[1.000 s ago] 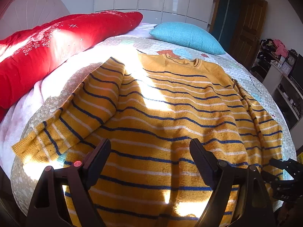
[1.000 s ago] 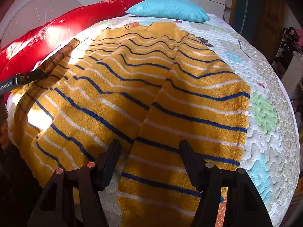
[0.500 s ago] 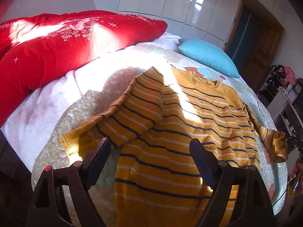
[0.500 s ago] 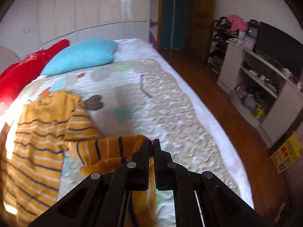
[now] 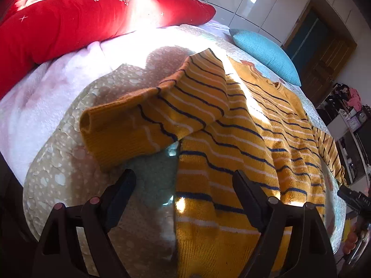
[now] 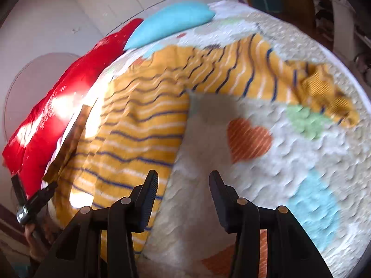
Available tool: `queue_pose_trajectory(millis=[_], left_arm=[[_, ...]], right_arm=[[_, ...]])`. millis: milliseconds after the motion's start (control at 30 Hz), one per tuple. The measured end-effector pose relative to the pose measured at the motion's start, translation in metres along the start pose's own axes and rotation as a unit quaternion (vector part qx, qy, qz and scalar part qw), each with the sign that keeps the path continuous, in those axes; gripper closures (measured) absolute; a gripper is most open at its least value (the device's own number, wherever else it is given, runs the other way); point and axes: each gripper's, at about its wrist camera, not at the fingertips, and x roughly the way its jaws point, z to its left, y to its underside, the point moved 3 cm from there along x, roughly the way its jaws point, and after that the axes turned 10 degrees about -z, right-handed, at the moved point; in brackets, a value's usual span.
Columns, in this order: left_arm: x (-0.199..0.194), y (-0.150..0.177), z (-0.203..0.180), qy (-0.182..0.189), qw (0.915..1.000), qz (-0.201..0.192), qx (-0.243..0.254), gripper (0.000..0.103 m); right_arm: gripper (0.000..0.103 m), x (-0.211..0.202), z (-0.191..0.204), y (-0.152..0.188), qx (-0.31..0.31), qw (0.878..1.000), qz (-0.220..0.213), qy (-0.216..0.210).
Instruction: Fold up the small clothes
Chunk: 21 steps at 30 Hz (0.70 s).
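A yellow sweater with navy and white stripes point(image 5: 243, 139) lies spread on the bed. Its left sleeve point(image 5: 143, 125) lies out to the left, cuff near the bed's edge. In the right wrist view the sweater body point(image 6: 139, 120) is at left and its right sleeve point(image 6: 289, 81) is stretched out to the right, cuff bunched. My left gripper point(image 5: 183, 187) is open and empty above the sweater's lower left hem. My right gripper point(image 6: 183, 185) is open and empty above the bare quilt, just right of the hem.
The bed has a patterned quilt point(image 6: 250, 139) with a heart shape. A red duvet point(image 5: 69, 16) and a blue pillow point(image 5: 264, 51) lie at the bed's head. Shelves with clutter point(image 5: 347, 106) stand at the right. Wardrobe doors are behind.
My right gripper was shut on the right sleeve's cuff half a second ago; it has let go, opened and drawn back. The sleeve now lies stretched out. My left gripper moved left, staying open.
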Motion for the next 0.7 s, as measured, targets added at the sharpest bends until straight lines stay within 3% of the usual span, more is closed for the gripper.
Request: queue_pose_trajectory(millis=[100, 167, 233, 267, 300, 333, 467, 700], left_arm=[[0.0, 0.005, -0.006, 0.004, 0.9998, -0.005, 0.02, 0.015], [0.002, 0.006, -0.009, 0.005, 0.9996, 0.001, 0.026, 0.016], [0.002, 0.008, -0.013, 0.005, 0.9992, 0.007, 0.039, 0.036], [0.003, 0.008, -0.015, -0.008, 0.9987, 0.012, 0.049, 0.065], [0.003, 0.008, -0.017, -0.013, 0.9983, 0.016, 0.054, 0.087], [0.002, 0.007, -0.017, 0.001, 0.9989, 0.022, 0.042, 0.093], [-0.019, 0.0, -0.018, 0.015, 0.9996, 0.019, 0.014, 0.095], [-0.081, 0.013, -0.022, 0.034, 0.9993, -0.001, 0.015, 0.102]], right_arm=[[0.053, 0.016, 0.027, 0.041, -0.033, 0.999, 0.024, -0.012], [0.05, 0.021, 0.046, 0.055, -0.045, 0.999, 0.014, -0.017], [0.051, 0.025, 0.065, 0.066, -0.067, 0.998, 0.003, -0.015], [0.059, 0.027, 0.068, 0.067, -0.075, 0.997, -0.004, -0.012], [0.07, 0.028, 0.073, 0.069, -0.081, 0.997, -0.011, -0.011], [0.095, 0.03, 0.072, 0.066, -0.078, 0.997, -0.01, -0.019], [0.095, 0.012, 0.055, 0.047, 0.0, 0.998, -0.018, -0.068], [0.095, -0.059, 0.013, 0.061, 0.019, 0.997, -0.034, -0.063]])
